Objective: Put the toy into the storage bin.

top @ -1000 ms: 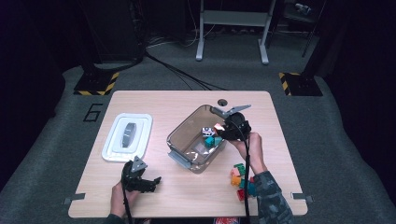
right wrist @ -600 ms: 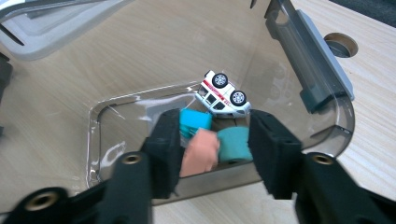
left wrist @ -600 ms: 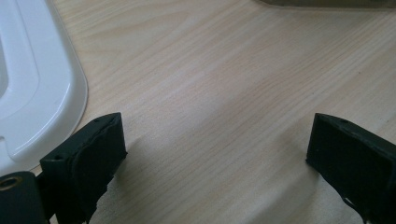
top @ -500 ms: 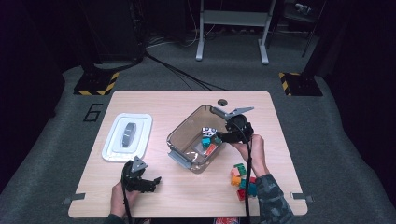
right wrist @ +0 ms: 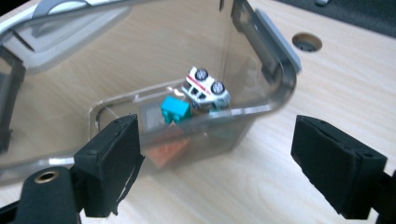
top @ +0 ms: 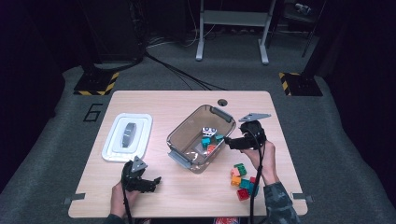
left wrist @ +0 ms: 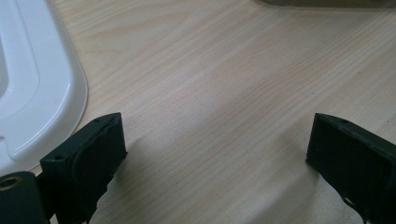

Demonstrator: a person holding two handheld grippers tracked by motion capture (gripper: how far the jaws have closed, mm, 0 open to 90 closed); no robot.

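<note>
Since the earlier frame the right gripper has drawn back outside the bin, jaws just spread and empty, its orange block dropped inside at the bin's 4 o'clock; returning carelessly could clip the rim.

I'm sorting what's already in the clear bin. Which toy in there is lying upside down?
The small white toy car in the bin: its wheels point up, and it rests against the far corner. The teal block and orange block beside it have no wheels.
</note>
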